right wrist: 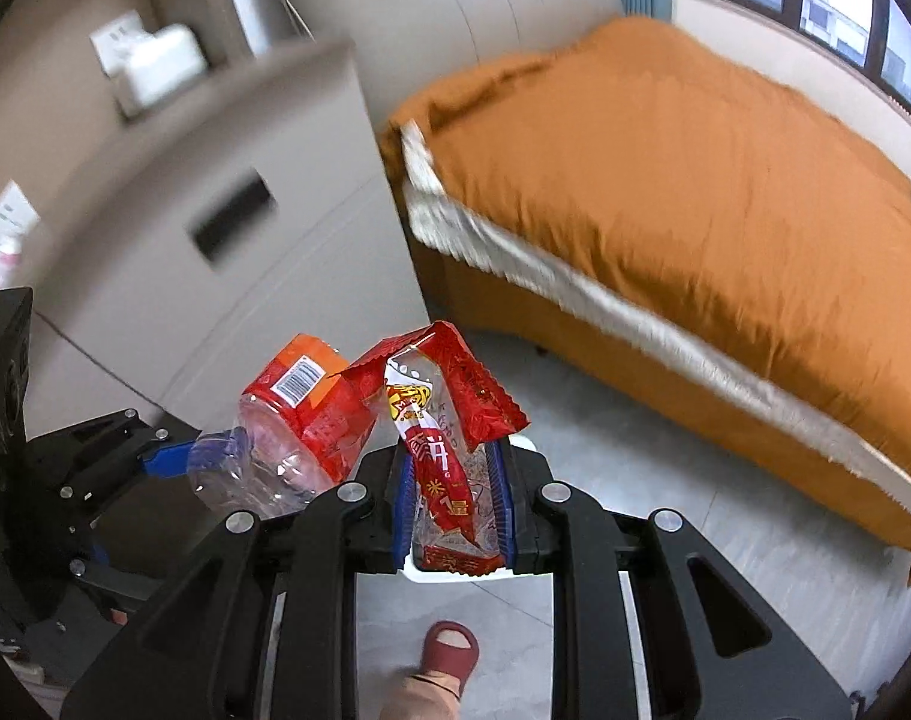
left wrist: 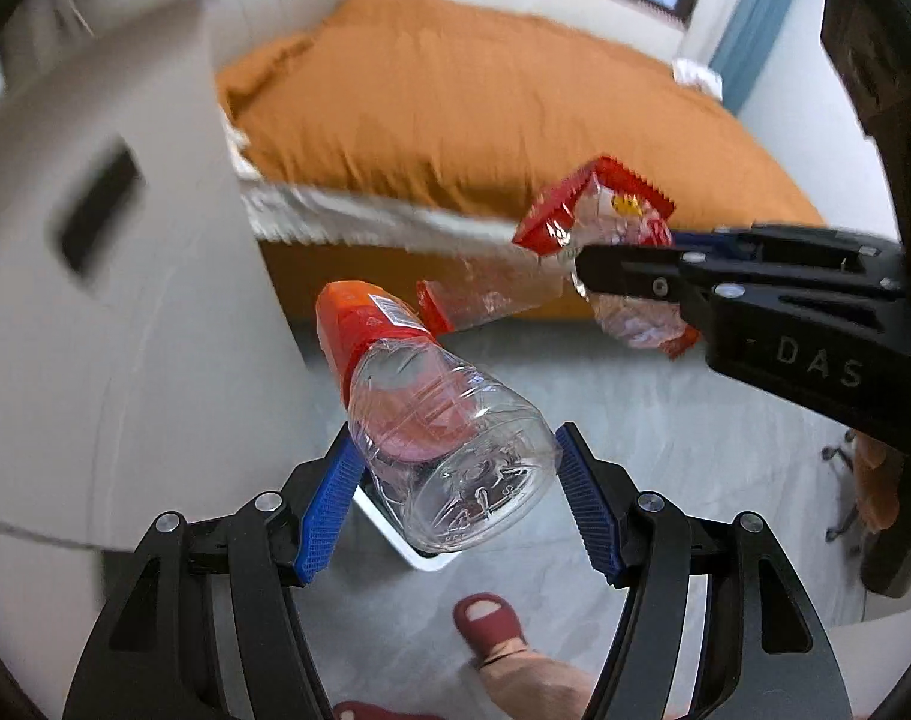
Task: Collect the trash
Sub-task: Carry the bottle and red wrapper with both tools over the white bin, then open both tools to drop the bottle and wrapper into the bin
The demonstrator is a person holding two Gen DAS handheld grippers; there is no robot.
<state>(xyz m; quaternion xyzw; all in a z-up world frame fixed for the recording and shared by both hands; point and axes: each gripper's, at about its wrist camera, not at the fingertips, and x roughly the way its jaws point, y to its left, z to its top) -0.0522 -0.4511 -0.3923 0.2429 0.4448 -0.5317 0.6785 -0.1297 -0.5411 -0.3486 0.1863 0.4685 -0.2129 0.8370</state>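
A crushed clear plastic bottle (left wrist: pixel 449 438) with an orange-red label sits between the blue pads of my left gripper (left wrist: pixel 455 444), which is shut on its lower body. The bottle (right wrist: pixel 299 414) also shows at the left of the right wrist view, with the left gripper (right wrist: pixel 173 459) behind it. My right gripper (right wrist: pixel 452 474) is shut on a crumpled red and clear snack wrapper (right wrist: pixel 449 480). In the left wrist view that right gripper (left wrist: pixel 581 270) reaches in from the right with the wrapper (left wrist: pixel 593 210) in its jaws. A white bin (left wrist: pixel 395 534) lies below both grippers, mostly hidden.
A bed with an orange cover (left wrist: pixel 485 96) fills the far side, and a white cabinet (left wrist: pixel 125 228) stands on the left. The person's foot in a red slipper (left wrist: pixel 491 624) is on the pale tiled floor (left wrist: pixel 665 438) near the bin.
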